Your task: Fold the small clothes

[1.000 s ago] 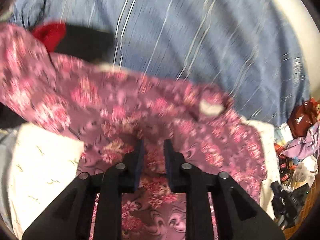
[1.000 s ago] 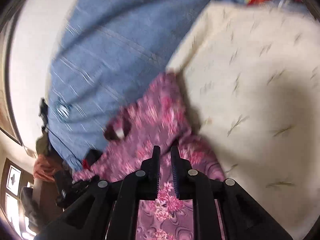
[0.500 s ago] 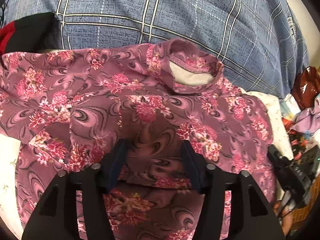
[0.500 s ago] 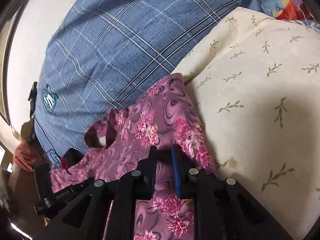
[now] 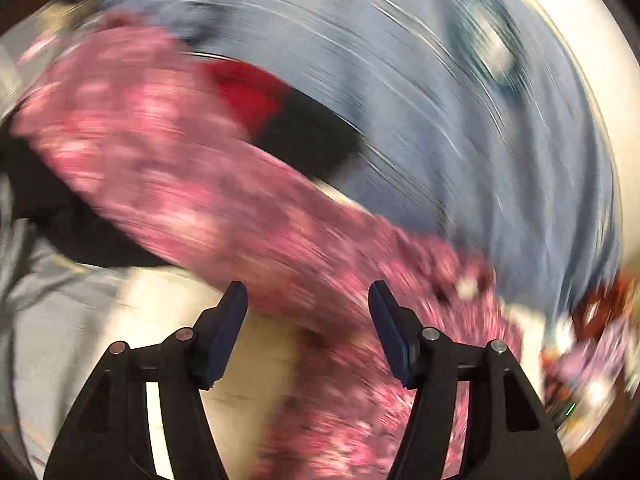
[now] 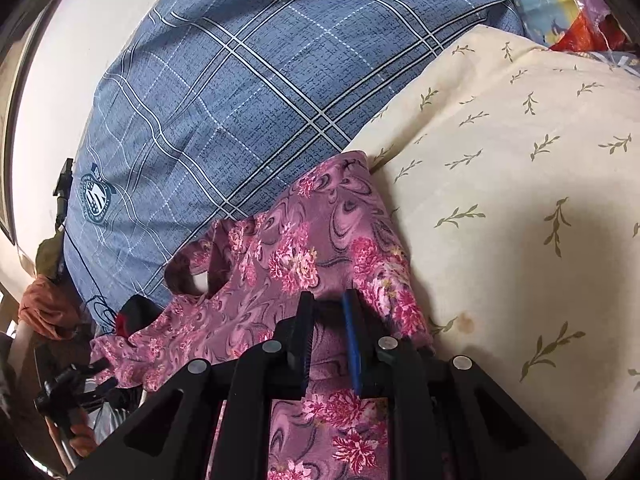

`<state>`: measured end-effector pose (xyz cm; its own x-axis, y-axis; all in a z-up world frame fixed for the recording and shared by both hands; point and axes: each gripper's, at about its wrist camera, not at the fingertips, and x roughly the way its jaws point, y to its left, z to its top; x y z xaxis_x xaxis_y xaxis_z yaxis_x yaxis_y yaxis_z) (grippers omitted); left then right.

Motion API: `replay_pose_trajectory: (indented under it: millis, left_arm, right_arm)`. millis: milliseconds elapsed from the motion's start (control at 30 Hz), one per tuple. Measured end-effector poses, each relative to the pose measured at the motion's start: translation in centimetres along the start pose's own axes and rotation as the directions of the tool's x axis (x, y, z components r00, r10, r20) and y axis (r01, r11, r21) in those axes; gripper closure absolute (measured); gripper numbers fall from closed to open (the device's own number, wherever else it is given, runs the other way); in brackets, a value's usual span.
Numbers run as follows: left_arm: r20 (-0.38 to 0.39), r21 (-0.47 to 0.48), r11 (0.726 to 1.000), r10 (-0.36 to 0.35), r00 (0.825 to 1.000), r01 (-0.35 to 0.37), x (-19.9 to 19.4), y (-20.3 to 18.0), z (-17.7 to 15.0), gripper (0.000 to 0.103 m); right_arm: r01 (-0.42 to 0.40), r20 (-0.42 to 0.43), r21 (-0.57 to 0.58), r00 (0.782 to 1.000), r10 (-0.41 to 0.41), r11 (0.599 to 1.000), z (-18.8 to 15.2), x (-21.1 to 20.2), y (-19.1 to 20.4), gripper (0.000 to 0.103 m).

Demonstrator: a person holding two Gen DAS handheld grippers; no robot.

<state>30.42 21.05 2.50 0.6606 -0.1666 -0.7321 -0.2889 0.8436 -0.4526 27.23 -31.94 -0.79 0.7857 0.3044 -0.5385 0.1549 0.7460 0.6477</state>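
A small mauve top with pink flowers (image 6: 296, 256) lies on a cream leaf-print pillow (image 6: 520, 200), its neck opening toward a blue plaid pillow. My right gripper (image 6: 328, 308) stands over the top's right part, jaws narrowly apart with a fold of the cloth between them. The left wrist view is badly blurred by motion: the floral top (image 5: 240, 200) streaks across it. My left gripper (image 5: 308, 308) is wide open and empty, above the top's lower edge and the cream pillow (image 5: 248, 380).
A blue plaid pillow (image 6: 248, 92) stands behind, against a white wall. A red and black garment (image 5: 272, 116) lies by the top's left end. Bags and clutter (image 6: 560, 8) sit at the far right. My left gripper shows low left (image 6: 64, 392).
My left gripper has opened, let go of the top, and swung fast to the left. My right gripper has opened slightly and stays on the top.
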Motion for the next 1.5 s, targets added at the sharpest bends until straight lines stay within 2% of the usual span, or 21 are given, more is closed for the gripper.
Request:
replay_pose_trajectory:
  millis: [133, 233, 333, 500, 533, 567, 600, 633, 700, 833, 1000, 1067, 1167, 1333, 1433, 1500]
  left_arm:
    - [0.078, -0.152, 0.988, 0.035, 0.996, -0.023, -2.5, 7.1, 3.3, 0.041]
    - [0.099, -0.254, 0.967, 0.027, 0.995, -0.001, -2.8, 10.9, 4.6, 0.041]
    - [0.129, -0.304, 0.952, -0.009, 0.992, 0.048, -1.8, 12.4, 5.0, 0.041]
    - [0.165, -0.31, 0.949, 0.0, 0.986, 0.052, -0.9, 12.8, 6.8, 0.043]
    - [0.177, -0.314, 0.947, -0.011, 0.984, 0.067, -1.0, 12.6, 6.9, 0.054]
    - [0.185, -0.31, 0.947, -0.029, 0.982, 0.086, -1.0, 12.4, 7.1, 0.07]
    - [0.18, -0.301, 0.948, -0.051, 0.982, 0.104, -0.8, 12.2, 7.4, 0.101]
    - [0.171, -0.291, 0.948, -0.081, 0.982, 0.129, -0.7, 11.9, 7.6, 0.101]
    - [0.19, -0.251, 0.962, -0.055, 0.98, 0.103, -1.5, 10.5, 7.7, 0.101]
    - [0.226, -0.091, 0.994, -0.046, 0.973, 0.068, -3.9, 5.5, 7.2, 0.101]
    - [0.251, 0.119, 0.99, -0.103, 0.962, 0.075, -6.3, -2.6, 5.3, 0.101]
    - [0.248, 0.213, 0.974, -0.13, 0.96, 0.076, -6.7, -6.3, 3.9, 0.101]
    - [0.207, 0.33, 0.941, -0.154, 0.966, 0.079, -5.8, -11.1, 1.6, 0.101]
    - [0.045, 0.467, 0.874, -0.173, 0.984, 0.132, -0.7, -18.1, -4.5, 0.101]
    - [-0.066, 0.511, 0.845, -0.142, 0.988, 0.156, 3.3, -20.9, -8.9, 0.101]
    - [-0.142, 0.533, 0.829, -0.11, 0.984, 0.169, 5.9, -22.2, -11.7, 0.101]
  right_arm:
    - [-0.002, 0.001, 0.002, 1.0, 0.002, 1.0, 0.0, 0.0, 0.0, 0.087]
    - [-0.002, 0.003, 0.003, 1.0, 0.002, 1.0, 0.0, 0.0, 0.0, 0.087]
    - [-0.004, 0.004, 0.005, 1.0, 0.004, 1.0, 0.0, 0.1, -0.1, 0.087]
    - [-0.008, 0.004, 0.009, 1.0, 0.008, 1.0, 0.0, 0.0, -0.1, 0.087]
    - [-0.009, 0.005, 0.011, 1.0, 0.009, 1.0, 0.0, 0.0, -0.2, 0.087]
    - [-0.01, 0.005, 0.012, 1.0, 0.01, 1.0, 0.0, 0.0, -0.2, 0.087]
    - [-0.012, 0.005, 0.013, 1.0, 0.012, 1.0, 0.0, 0.0, -0.2, 0.087]
    - [-0.013, 0.006, 0.014, 1.0, 0.013, 1.0, 0.0, 0.0, -0.3, 0.087]
    - [-0.017, 0.006, 0.016, 1.0, 0.017, 1.0, 0.0, 0.0, -0.3, 0.087]
    - [-0.025, 0.008, 0.021, 1.0, 0.025, 0.999, 0.0, -0.2, -0.5, 0.087]
    - [-0.034, 0.01, 0.027, 0.999, 0.034, 0.999, 0.1, -0.3, -0.6, 0.087]
    - [-0.038, 0.011, 0.029, 0.999, 0.038, 0.999, 0.1, -0.4, -0.7, 0.087]
    - [-0.045, 0.013, 0.034, 0.999, 0.045, 0.998, 0.1, -0.4, -0.8, 0.087]
    - [-0.055, 0.015, 0.04, 0.998, 0.054, 0.998, 0.0, -0.5, -0.9, 0.087]
    - [-0.061, 0.016, 0.043, 0.998, 0.06, 0.997, 0.0, -0.5, -1.0, 0.087]
    - [-0.065, 0.016, 0.046, 0.998, 0.065, 0.997, 0.1, -0.5, -1.1, 0.087]
